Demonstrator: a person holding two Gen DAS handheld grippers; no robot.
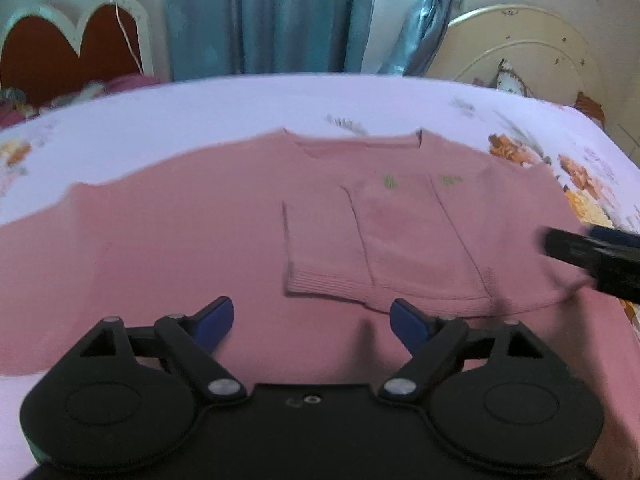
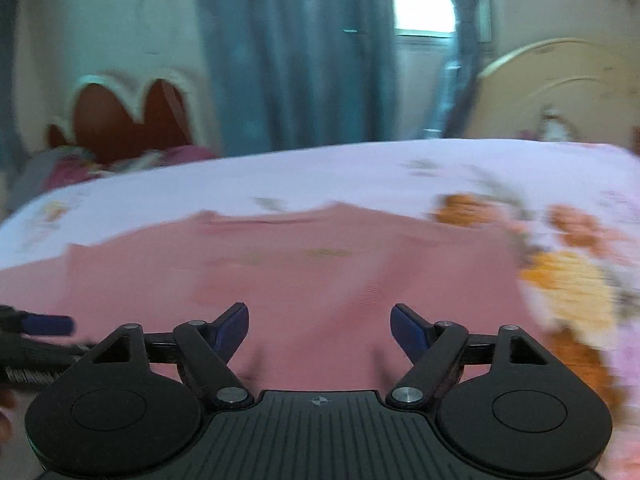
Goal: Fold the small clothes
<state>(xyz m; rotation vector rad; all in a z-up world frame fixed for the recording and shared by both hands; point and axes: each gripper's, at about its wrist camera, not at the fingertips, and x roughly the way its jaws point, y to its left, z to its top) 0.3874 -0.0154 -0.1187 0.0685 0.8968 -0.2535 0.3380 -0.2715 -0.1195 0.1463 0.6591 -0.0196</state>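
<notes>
A small pink knit sweater (image 1: pixel 224 216) lies flat on the floral bed sheet (image 1: pixel 224 108), neckline away from me. One sleeve (image 1: pixel 400 248) is folded across its front, ribbed cuff toward me. My left gripper (image 1: pixel 312 320) is open and empty, hovering over the sweater's near part. My right gripper (image 2: pixel 319 326) is open and empty over the sweater (image 2: pixel 304 280), which is blurred in that view. The right gripper also shows at the right edge of the left wrist view (image 1: pixel 592 256), by the sweater's right side. The left gripper's blue fingertip (image 2: pixel 48 325) shows at the left edge of the right wrist view.
The bed's far edge (image 1: pixel 320 78) runs across the view, with blue curtains (image 1: pixel 280 16) and a window behind. A red and white heart-shaped headboard (image 1: pixel 72 48) stands at the far left, a cream headboard (image 1: pixel 532 52) at the far right. Bedding is piled at the far left (image 1: pixel 24 108).
</notes>
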